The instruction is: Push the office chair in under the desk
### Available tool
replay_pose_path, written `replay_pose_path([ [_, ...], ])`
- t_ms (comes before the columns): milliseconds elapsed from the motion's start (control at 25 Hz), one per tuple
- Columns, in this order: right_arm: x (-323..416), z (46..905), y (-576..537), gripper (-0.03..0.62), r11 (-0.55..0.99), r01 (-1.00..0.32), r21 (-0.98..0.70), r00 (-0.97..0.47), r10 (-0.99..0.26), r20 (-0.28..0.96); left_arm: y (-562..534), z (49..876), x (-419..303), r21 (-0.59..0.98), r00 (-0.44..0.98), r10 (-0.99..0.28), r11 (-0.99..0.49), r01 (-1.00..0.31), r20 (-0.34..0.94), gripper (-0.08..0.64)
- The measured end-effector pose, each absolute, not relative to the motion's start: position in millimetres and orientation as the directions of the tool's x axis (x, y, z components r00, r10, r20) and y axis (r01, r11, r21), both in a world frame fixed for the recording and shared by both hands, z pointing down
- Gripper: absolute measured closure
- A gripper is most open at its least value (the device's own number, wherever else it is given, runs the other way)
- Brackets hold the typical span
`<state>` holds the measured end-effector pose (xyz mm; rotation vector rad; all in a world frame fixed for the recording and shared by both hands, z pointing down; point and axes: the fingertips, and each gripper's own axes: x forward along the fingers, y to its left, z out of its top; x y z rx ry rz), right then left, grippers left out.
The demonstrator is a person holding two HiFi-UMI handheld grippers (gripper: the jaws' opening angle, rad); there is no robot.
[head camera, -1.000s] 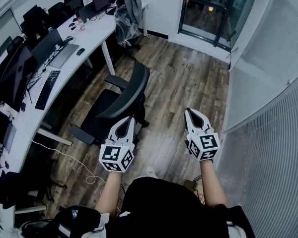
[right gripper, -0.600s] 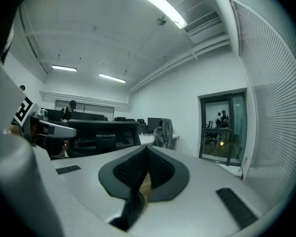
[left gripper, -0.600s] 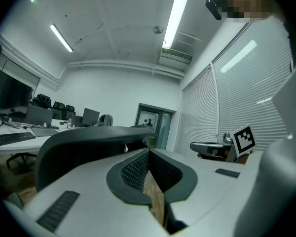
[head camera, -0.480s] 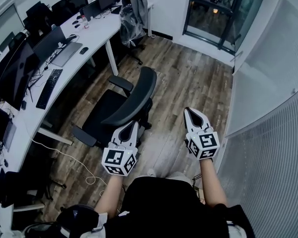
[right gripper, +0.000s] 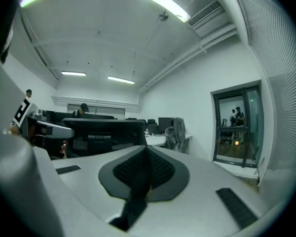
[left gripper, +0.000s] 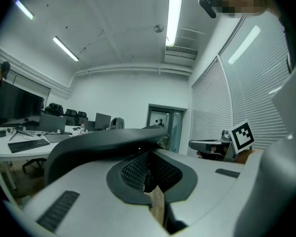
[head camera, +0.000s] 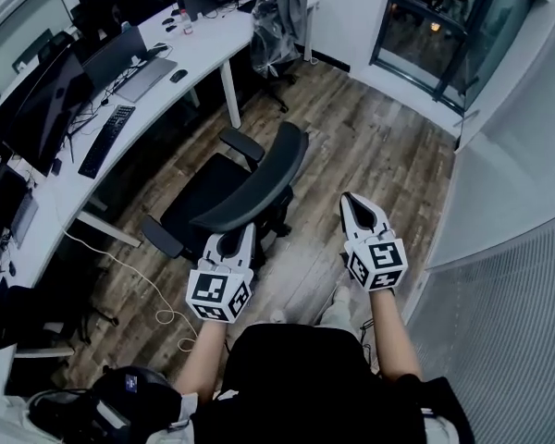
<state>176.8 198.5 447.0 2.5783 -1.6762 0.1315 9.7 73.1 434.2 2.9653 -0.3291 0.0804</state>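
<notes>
Left tongs clenched and empty, nosed level up to the curved backrest of the black office chair, seemingly to shove rather than grip. Right tongs, likewise clenched, hang clear. The armrested chair stands angled on the wood floor, well short of the white tabletop.

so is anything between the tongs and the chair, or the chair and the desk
Nothing visible. The left tongs sit just behind the chair back; the right tongs are off to its side. Only bare floor lies between chair and desk.
</notes>
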Motion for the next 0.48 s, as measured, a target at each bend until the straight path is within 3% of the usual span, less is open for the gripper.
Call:
replay_pose_path([
  [480,212,456,156,0.569,-0.167,-0.986,0.004,0.167,-0.980,0.106,64,442,20,0.153,0.884,-0.461,-0.871,-0.468,0.075,0.546],
])
